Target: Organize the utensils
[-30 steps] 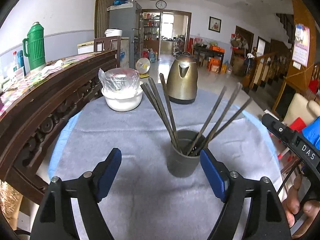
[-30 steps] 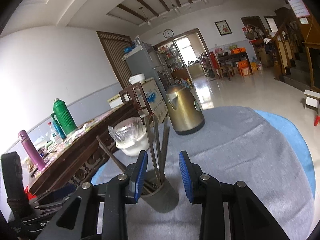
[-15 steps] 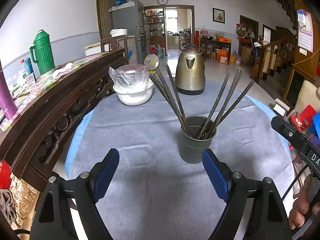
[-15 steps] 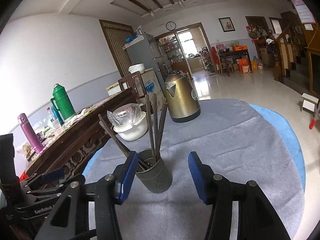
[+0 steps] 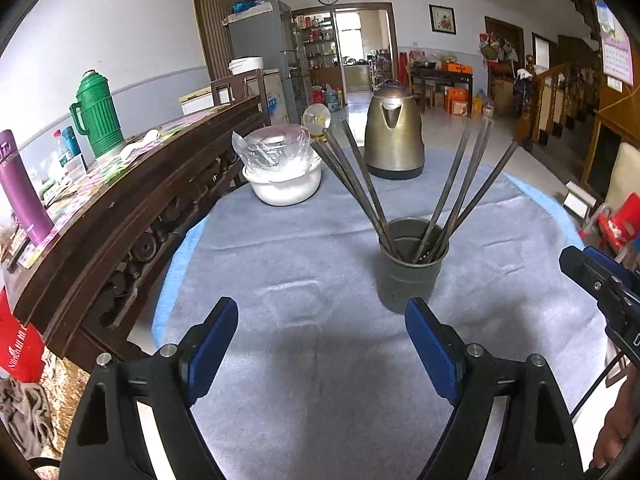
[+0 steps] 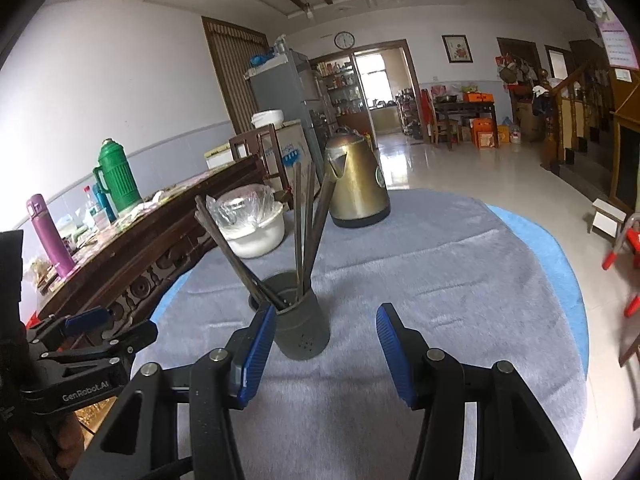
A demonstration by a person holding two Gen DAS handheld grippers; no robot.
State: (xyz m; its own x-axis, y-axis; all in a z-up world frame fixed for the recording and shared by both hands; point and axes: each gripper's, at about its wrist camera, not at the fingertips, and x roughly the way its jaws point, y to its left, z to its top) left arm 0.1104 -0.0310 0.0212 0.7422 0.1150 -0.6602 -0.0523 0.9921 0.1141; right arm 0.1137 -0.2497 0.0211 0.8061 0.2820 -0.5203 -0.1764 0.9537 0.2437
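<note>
Chopsticks [image 5: 400, 184], long, dark and thin, fanned in two leaning bunches inside a grey-green cup [image 5: 412, 266] upright on the grey-cloth tabletop [image 5: 304, 272], left gripper [image 5: 320, 340] wide apart and empty before it, right gripper [image 6: 325, 344] half-spread, cup just beyond, unpressed.

The table cover [image 5: 304, 360] is soft grey cloth with a short, matt nap, creased in places, and a light blue edge shows around it. The utensil cup [image 5: 412, 276] looks like dull grey metal or plastic; which, the views do not settle. The chopsticks [image 5: 360, 184] in it are dark with a faint metallic sheen. The kettle [image 5: 394, 132] is glossy brass-toned metal. The bowl [image 5: 286, 186] is smooth white, under crinkled clear plastic film. The sideboard [image 5: 120, 216] is dark carved wood, polished. The gripper pads [image 5: 214, 340] are ribbed matt blue plastic.
</note>
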